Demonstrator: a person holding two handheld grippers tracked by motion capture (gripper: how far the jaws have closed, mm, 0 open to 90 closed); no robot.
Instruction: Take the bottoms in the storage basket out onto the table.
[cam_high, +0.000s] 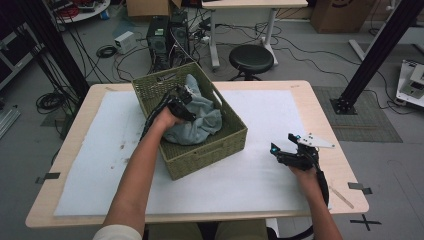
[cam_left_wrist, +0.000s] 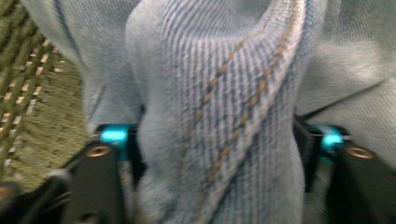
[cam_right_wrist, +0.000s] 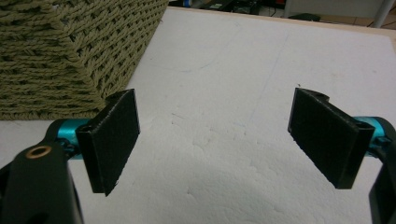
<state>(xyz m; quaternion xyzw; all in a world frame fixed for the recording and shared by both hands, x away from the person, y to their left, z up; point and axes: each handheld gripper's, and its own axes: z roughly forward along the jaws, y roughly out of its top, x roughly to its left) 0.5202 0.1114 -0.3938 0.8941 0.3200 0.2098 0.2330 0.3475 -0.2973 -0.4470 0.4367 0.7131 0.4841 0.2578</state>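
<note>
My left gripper (cam_high: 186, 95) pinches a thick seam fold of the soft, heavy jeans (cam_left_wrist: 224, 93) in the basket (cam_high: 210, 150); right gripper (cam_right_wrist: 215, 140) gapes empty.

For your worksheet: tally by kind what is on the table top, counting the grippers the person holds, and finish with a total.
Woven basket: 1
Denim garment, bunched in the basket: 1
White mat covering the table: 1
Grippers: 2, the left gripper closed on a denim fold, the right gripper open over the mat
Total: 5
</note>
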